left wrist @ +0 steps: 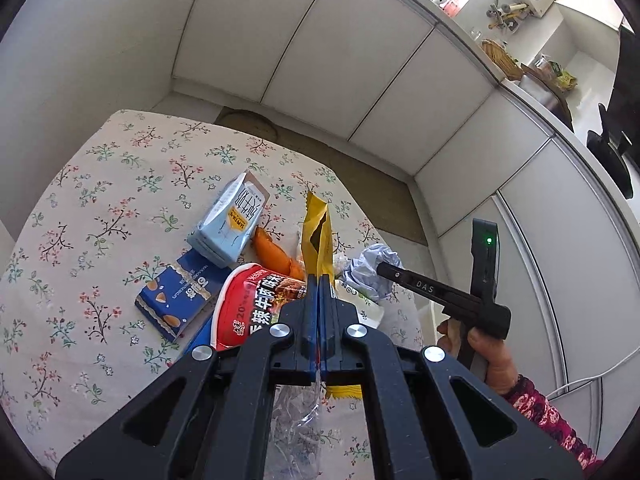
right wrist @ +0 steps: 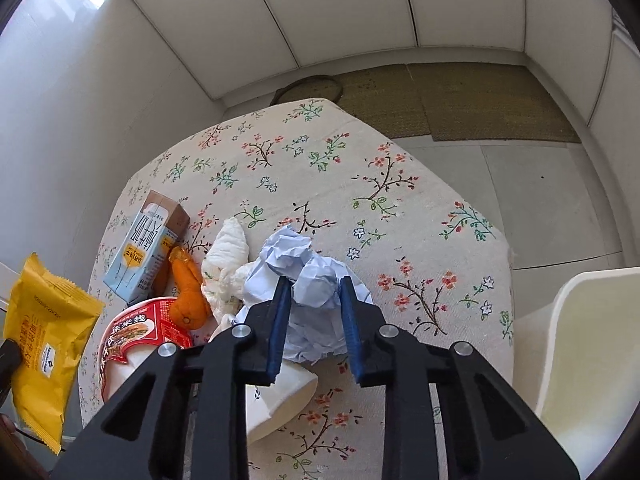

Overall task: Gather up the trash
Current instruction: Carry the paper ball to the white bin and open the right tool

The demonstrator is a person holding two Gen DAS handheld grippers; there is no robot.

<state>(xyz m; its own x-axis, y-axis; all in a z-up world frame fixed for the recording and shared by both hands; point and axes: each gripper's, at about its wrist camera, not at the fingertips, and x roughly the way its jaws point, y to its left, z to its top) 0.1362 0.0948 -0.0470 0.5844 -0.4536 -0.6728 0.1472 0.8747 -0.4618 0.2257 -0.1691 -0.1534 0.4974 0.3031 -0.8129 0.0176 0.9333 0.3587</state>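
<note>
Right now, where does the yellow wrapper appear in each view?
Left wrist: yellow wrapper at centre, rising above the left tool's closed tips.
Right wrist: yellow wrapper at the far left edge, off the table's side.
Shared landmark: the milk carton by the orange peel.

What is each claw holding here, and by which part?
Left claw: yellow snack wrapper, pinched at its side edge. Right claw: crumpled blue paper ball, gripped across its middle.

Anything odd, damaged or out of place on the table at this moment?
Only the expected litter. The milk carton lies tipped on its side, the noodle cup is tilted, and the yellow wrapper is torn open. Nothing looks spilled on the floral tablecloth.
</note>
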